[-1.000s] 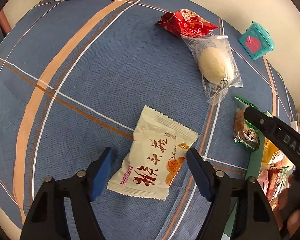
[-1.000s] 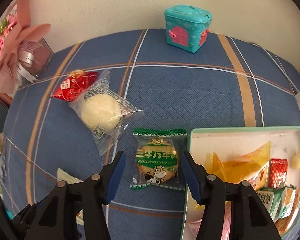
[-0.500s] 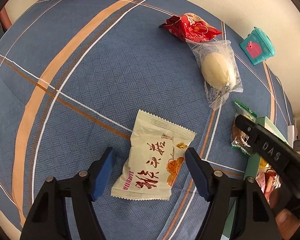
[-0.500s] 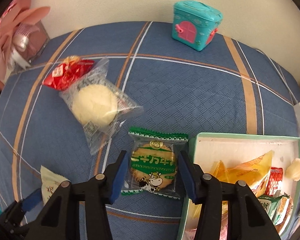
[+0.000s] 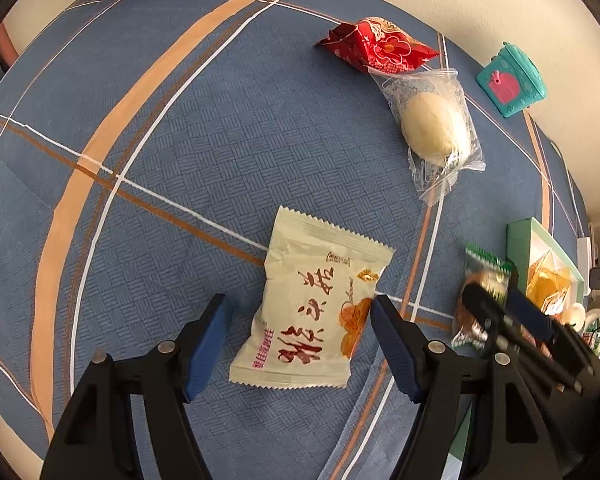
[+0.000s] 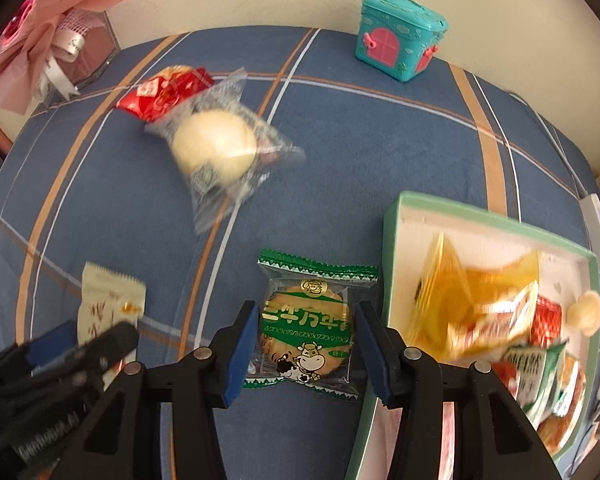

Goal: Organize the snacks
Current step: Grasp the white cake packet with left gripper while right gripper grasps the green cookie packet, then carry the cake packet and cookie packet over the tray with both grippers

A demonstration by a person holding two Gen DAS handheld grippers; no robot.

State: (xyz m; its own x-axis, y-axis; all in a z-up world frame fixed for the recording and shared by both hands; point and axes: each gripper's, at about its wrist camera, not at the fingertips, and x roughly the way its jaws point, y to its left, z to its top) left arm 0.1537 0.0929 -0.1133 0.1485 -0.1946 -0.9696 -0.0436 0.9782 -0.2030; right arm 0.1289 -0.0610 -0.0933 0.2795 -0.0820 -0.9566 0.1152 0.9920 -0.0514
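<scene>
A cream snack packet (image 5: pixel 312 312) with red lettering lies flat on the blue checked cloth. My left gripper (image 5: pixel 299 299) stands open around it, with a clear gap at the left pad. A green biscuit packet (image 6: pixel 308 320) with a cow picture sits between the pads of my right gripper (image 6: pixel 306 308), which is shut on its sides. That packet stays sharp while the background blurs. It hangs just left of the green-rimmed box (image 6: pixel 392 240), which holds several snacks. In the left wrist view the right gripper (image 5: pixel 500 308) holds the packet (image 5: pixel 488 276) tilted beside the box (image 5: pixel 518 240).
A red packet (image 5: pixel 380 46) and a pale bun in a clear wrapper (image 5: pixel 432 128) lie further back. A teal toy house (image 6: pixel 396 36) stands by the wall. A pink wrapped bouquet (image 6: pixel 40 40) fills the back left corner. The left gripper (image 6: pixel 80 340) shows at lower left.
My right gripper's pads closed onto the green biscuit packet and carried it sideways, with the box now larger in its view. The left gripper and cream packet stayed put.
</scene>
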